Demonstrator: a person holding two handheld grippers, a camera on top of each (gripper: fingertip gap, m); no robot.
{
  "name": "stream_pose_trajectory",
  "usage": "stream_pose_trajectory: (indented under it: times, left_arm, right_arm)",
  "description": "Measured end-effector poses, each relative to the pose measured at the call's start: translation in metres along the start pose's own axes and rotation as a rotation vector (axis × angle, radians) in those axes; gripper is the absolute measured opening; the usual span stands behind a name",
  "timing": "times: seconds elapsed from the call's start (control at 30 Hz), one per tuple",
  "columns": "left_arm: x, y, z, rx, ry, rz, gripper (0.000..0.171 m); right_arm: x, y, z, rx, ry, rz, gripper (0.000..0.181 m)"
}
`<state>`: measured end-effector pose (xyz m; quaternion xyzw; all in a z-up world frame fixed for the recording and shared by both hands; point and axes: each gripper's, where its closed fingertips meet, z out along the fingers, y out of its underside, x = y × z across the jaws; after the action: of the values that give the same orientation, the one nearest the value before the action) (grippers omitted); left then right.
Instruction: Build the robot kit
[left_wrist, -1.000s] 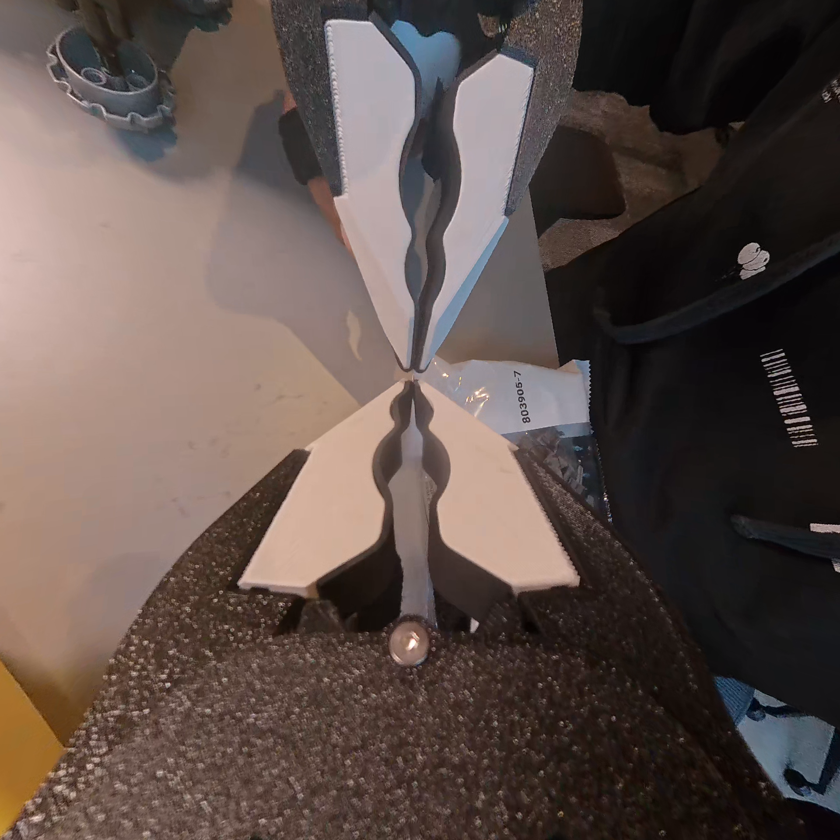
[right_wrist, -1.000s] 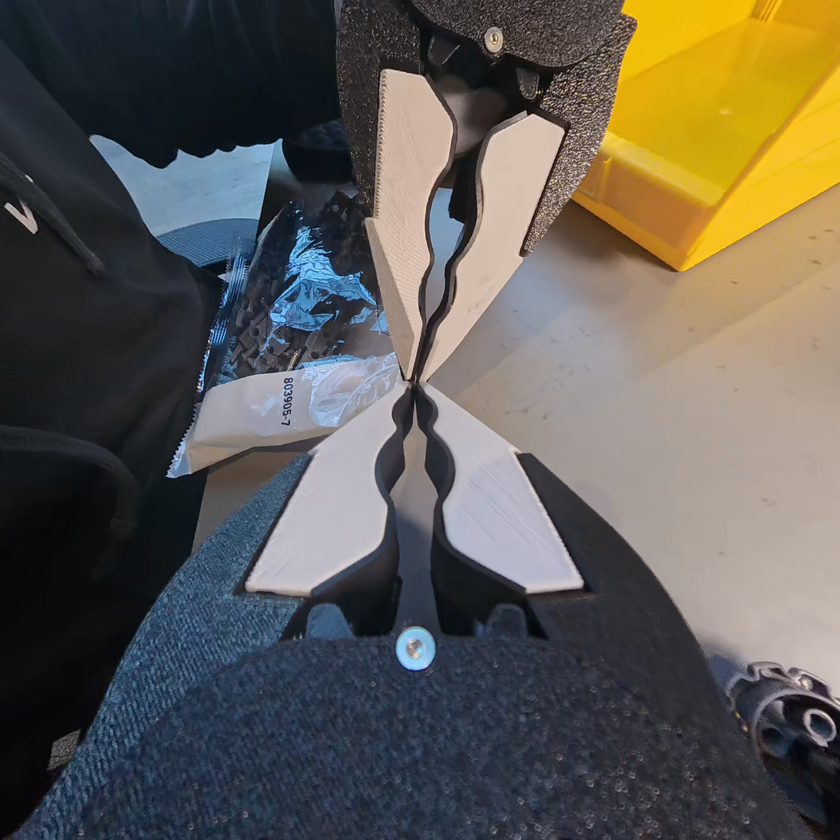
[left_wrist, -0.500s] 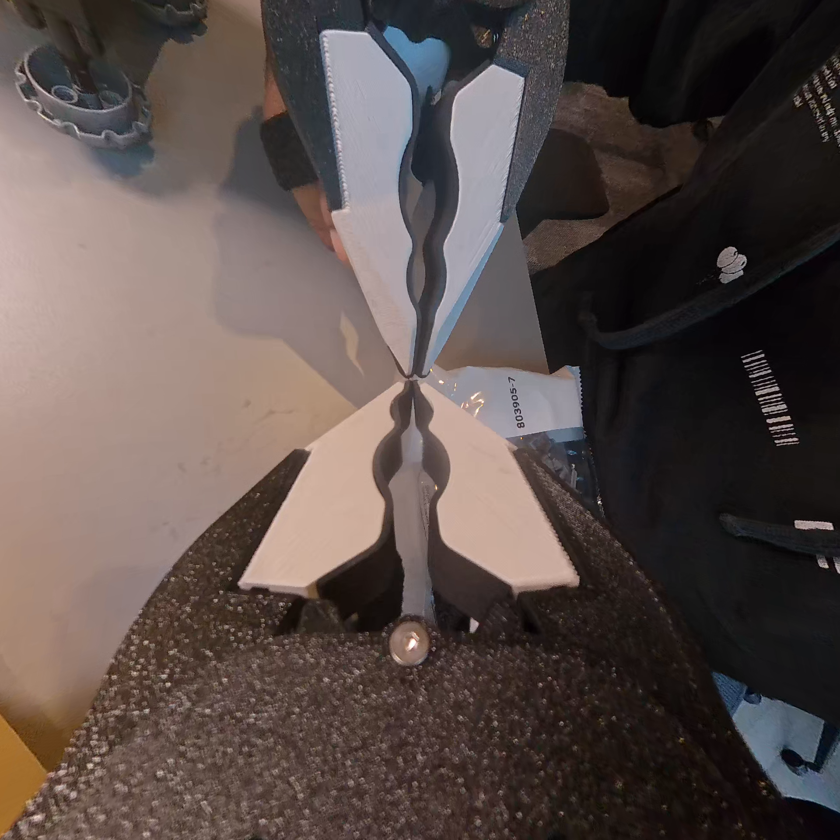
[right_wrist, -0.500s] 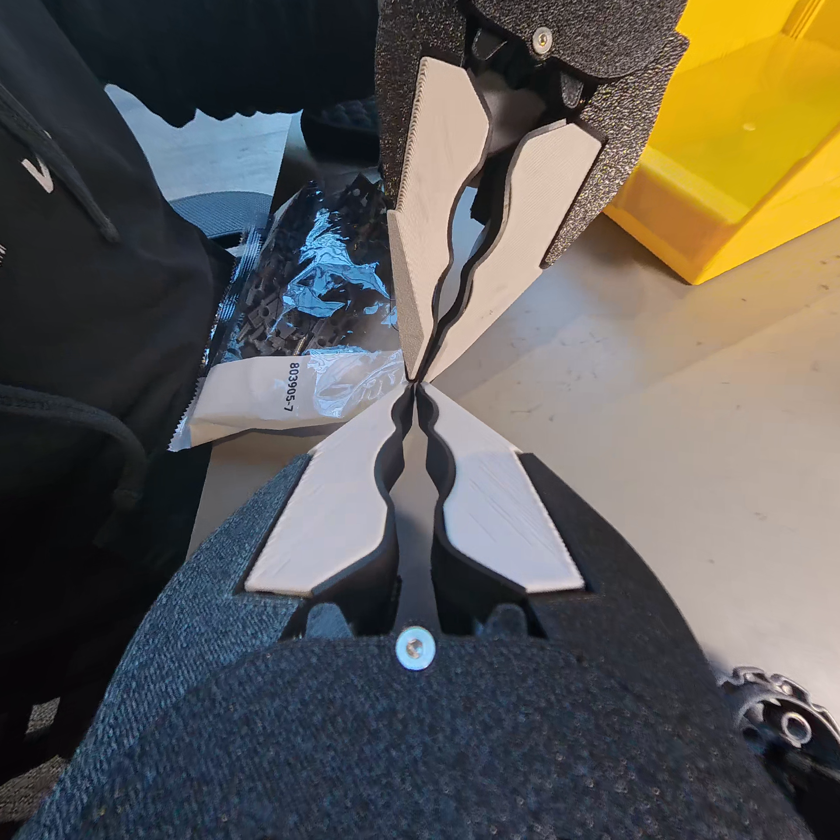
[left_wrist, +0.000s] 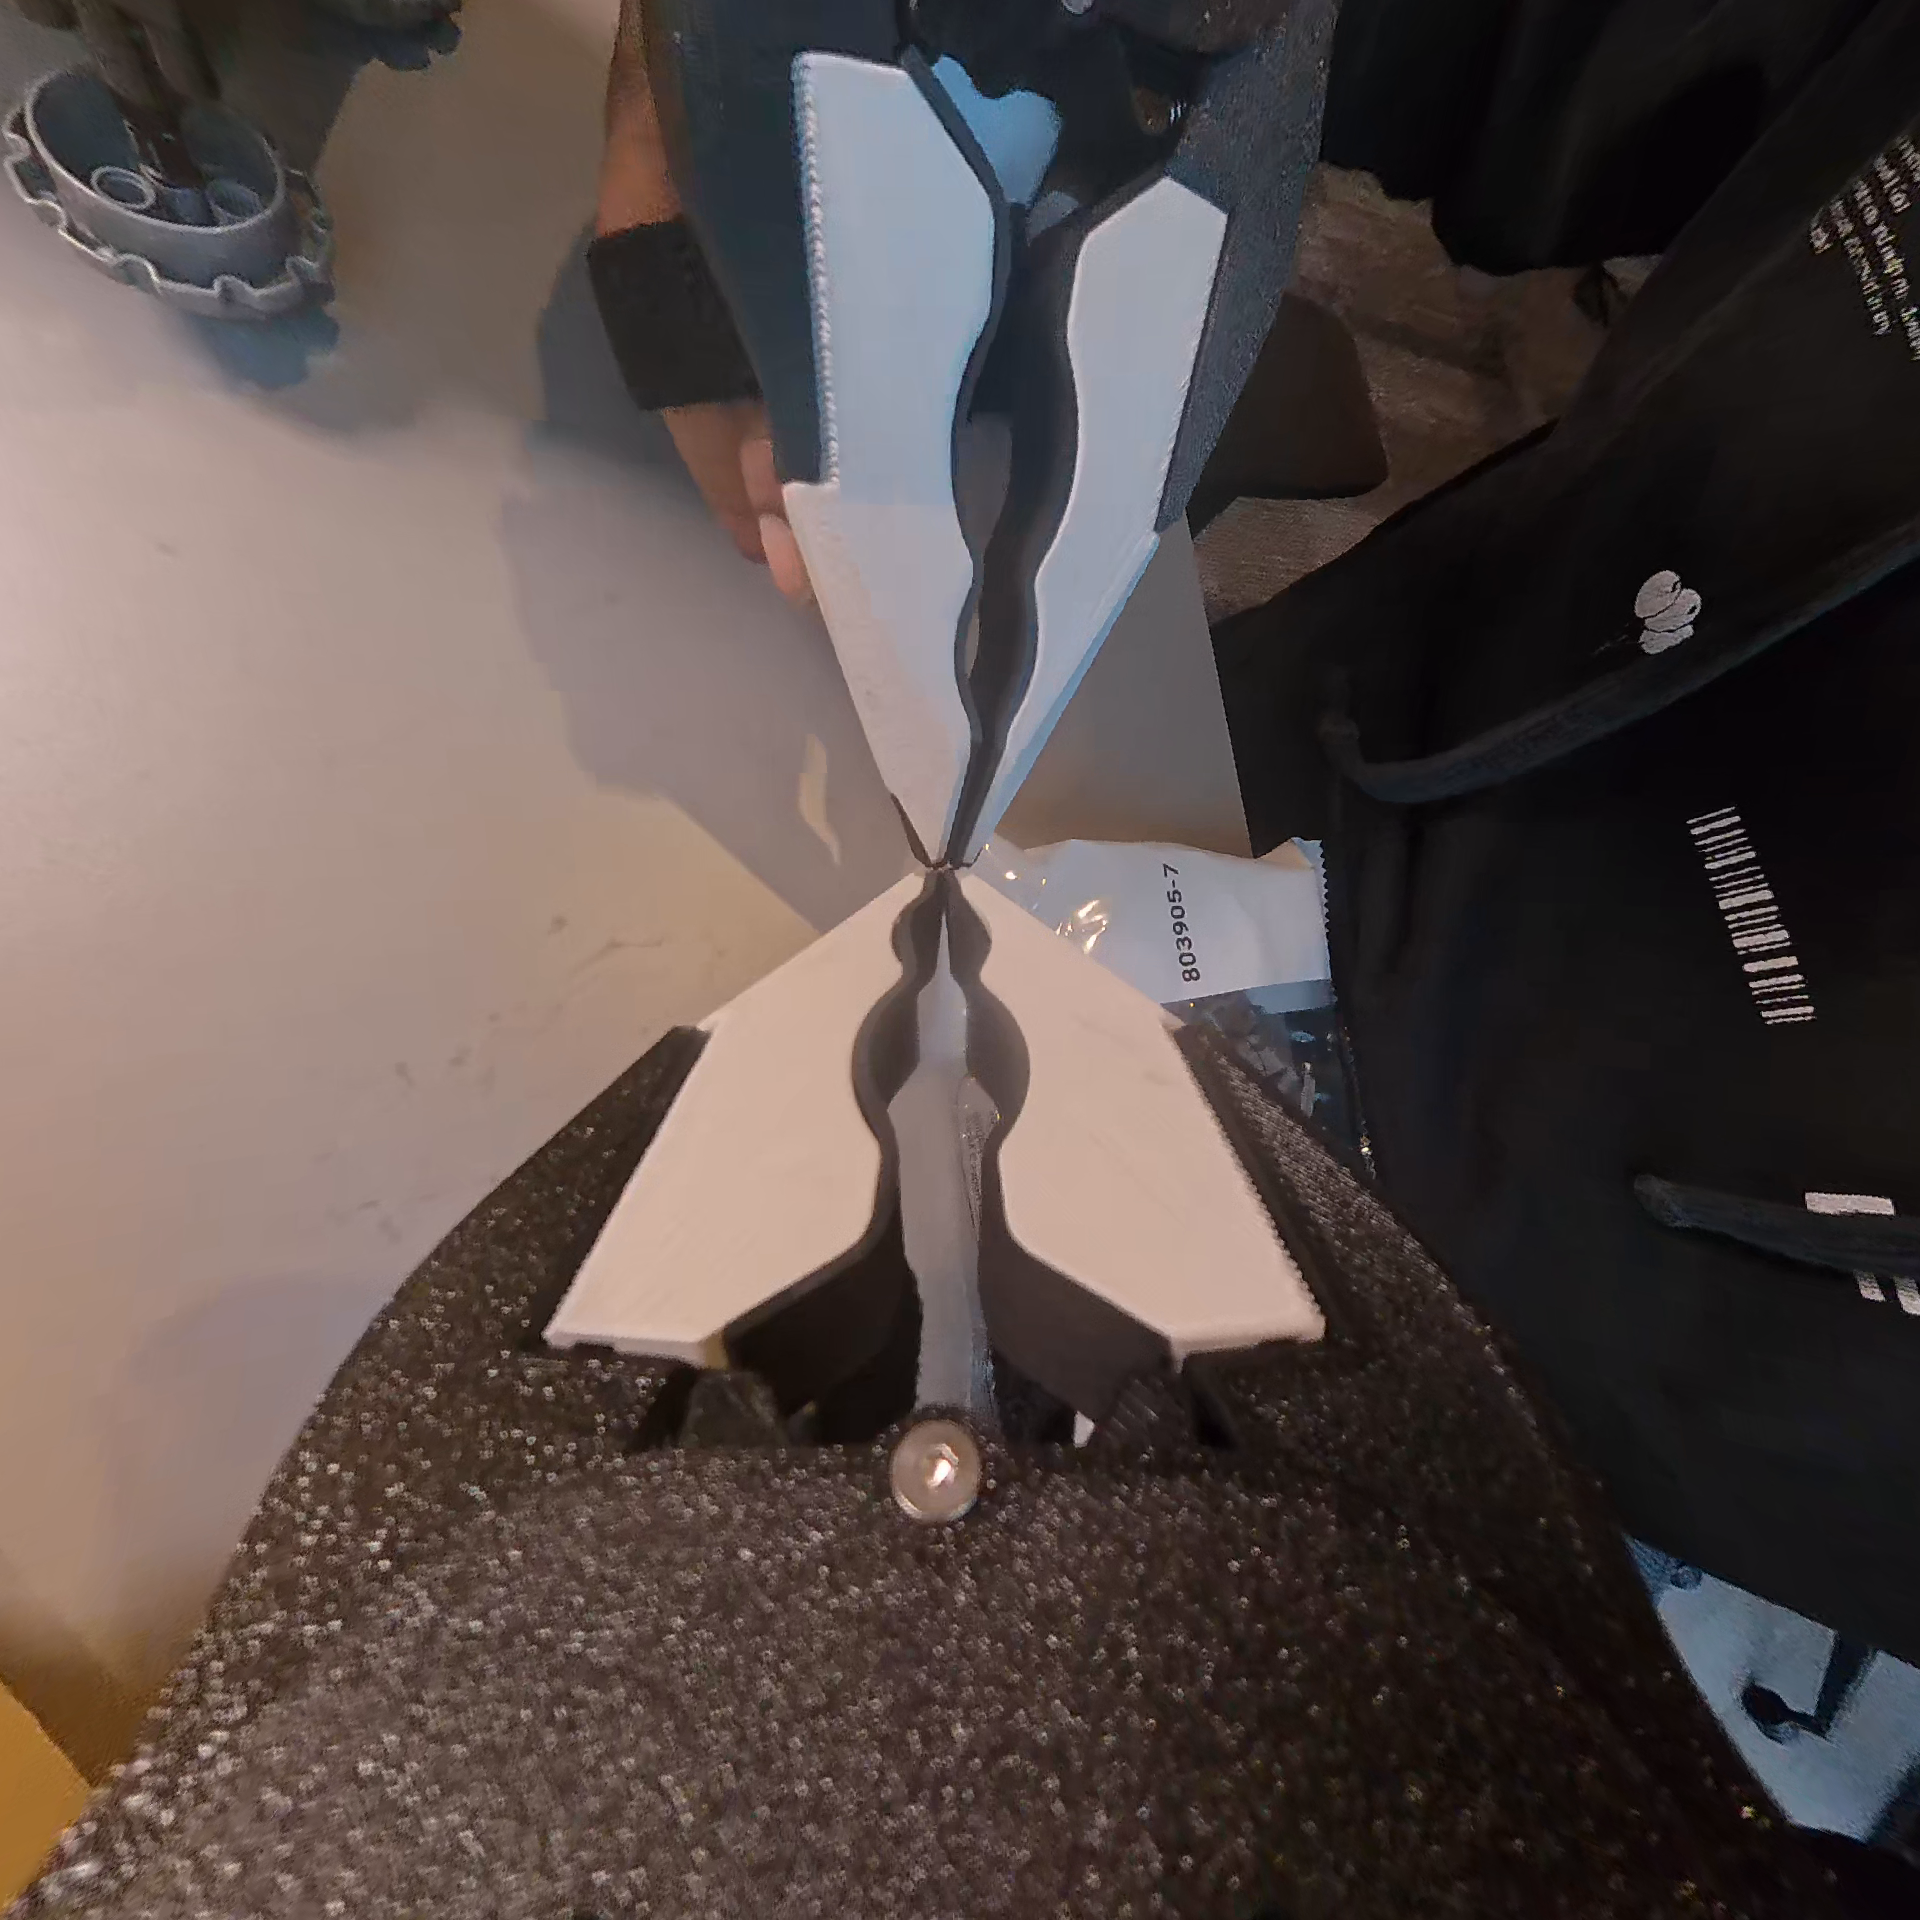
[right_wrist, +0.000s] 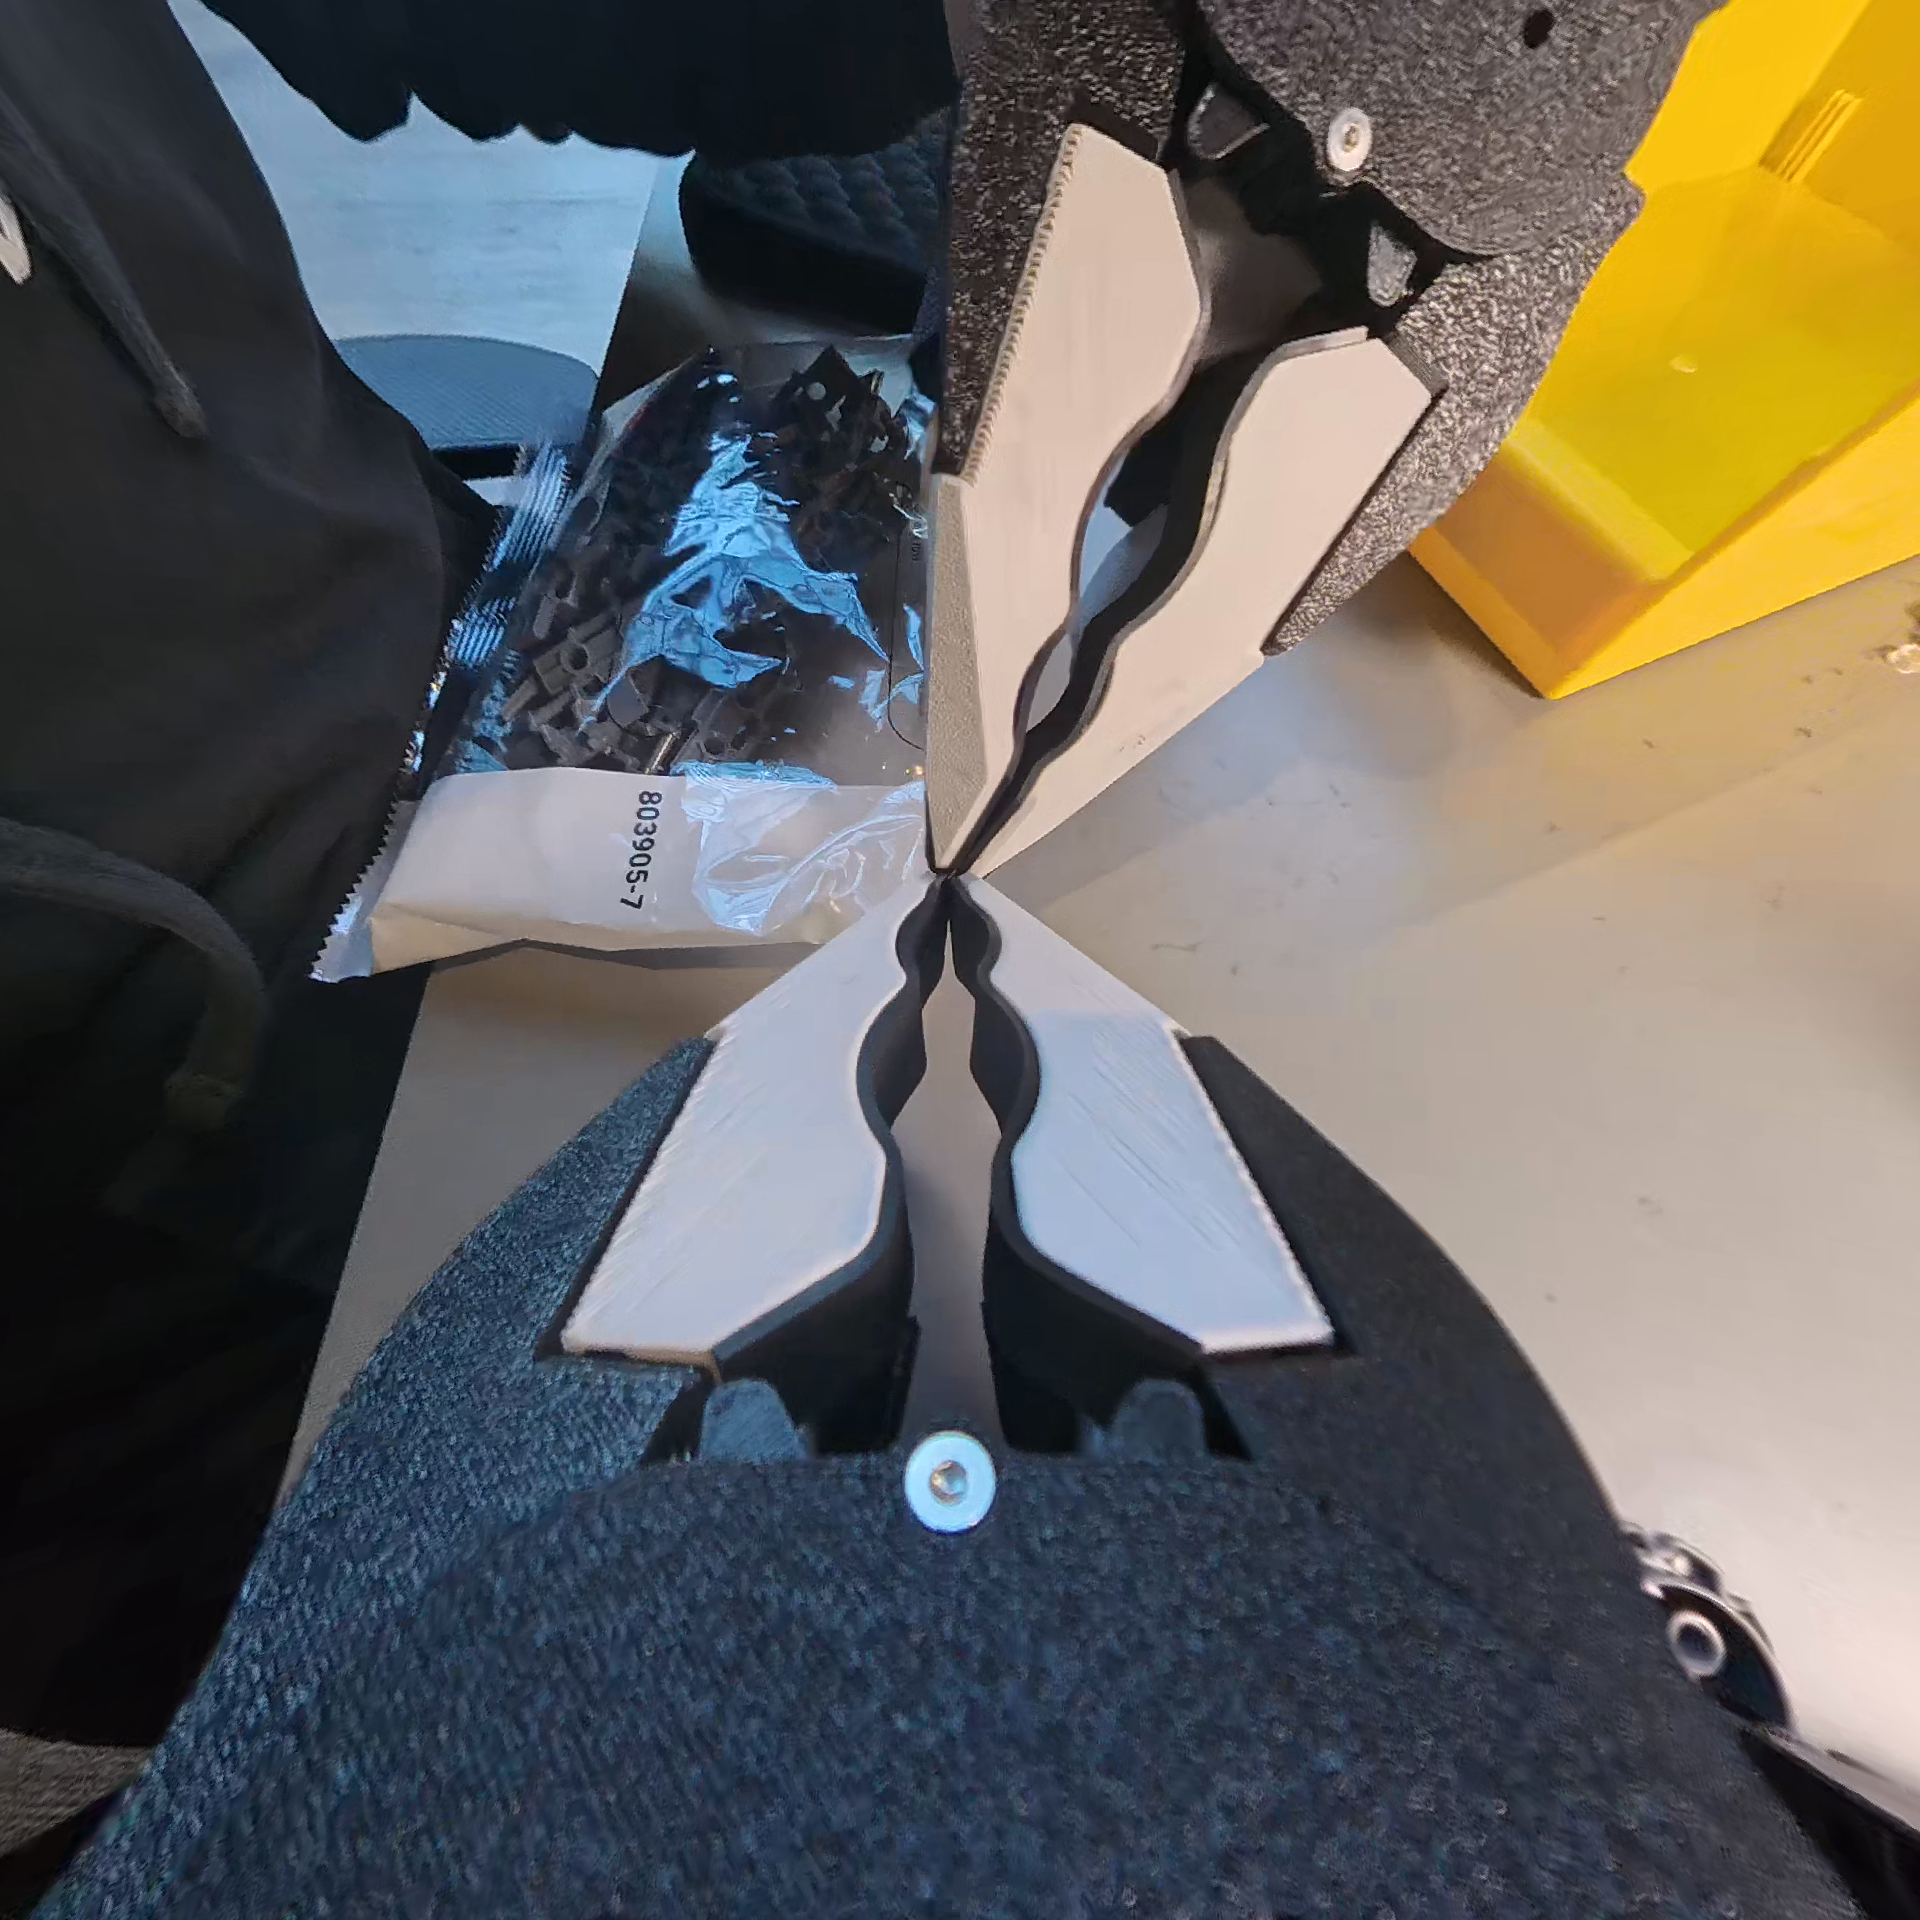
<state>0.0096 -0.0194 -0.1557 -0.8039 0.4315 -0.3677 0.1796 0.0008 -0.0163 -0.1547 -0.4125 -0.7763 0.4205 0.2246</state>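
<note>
Your left gripper (left_wrist: 940, 883) has its jaws pinched together at the centre of the left wrist view, and a thin strip of clear plastic runs back between the fingers, so it is clamped on the corner of the plastic bag (left_wrist: 1236, 914). Coming down from the top of that frame, your right gripper (left_wrist: 951, 847) meets it tip to tip, jaws also closed. Whether those tips pinch the same corner, you cannot tell from here.

Switch to the right wrist view: your right gripper (right_wrist: 948, 888) sits at the centre with its fingertips pressed together, and the left gripper (right_wrist: 951, 857) drops in from the upper right, closed on the bag's edge. The plastic bag (right_wrist: 665, 717) lies in the left-centre of the frame, clear film over small black parts, with a white printed strip along its near end. It rests on the beige table (right_wrist: 1507, 987), its left side against a person's black garment (right_wrist: 187, 623).

A yellow bin (right_wrist: 1714, 416) stands in the upper right. In the left wrist view a grey toothed round part (left_wrist: 156, 229) sits in the upper left, and a hand (left_wrist: 748, 488) with a black wristband shows behind the right gripper.
</note>
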Motion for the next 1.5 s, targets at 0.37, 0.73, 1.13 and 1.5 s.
stream_pose_trajectory:
  times: [0.37, 0.73, 1.13, 1.5]
  left_arm:
    - [-0.001, 0.006, 0.001, 0.027, 0.16, -0.161, 0.0]
    - [-0.015, 0.025, 0.005, -0.048, 0.031, -0.159, 0.0]
    - [0.015, -0.003, -0.028, 0.124, 0.144, -0.105, 0.024]
    - [0.038, 0.014, -0.003, -0.117, 0.406, 0.024, 0.044]
  right_arm:
    - [-0.002, 0.002, 0.005, -0.113, 0.268, -0.536, 0.0]
    - [-0.031, 0.004, 0.01, -0.164, 0.228, -0.727, 0.0]
    - [-0.013, -0.035, -0.019, 0.129, 0.148, -0.29, 0.0]
    - [-0.025, -0.056, -0.025, 0.166, 0.065, -0.313, 0.0]
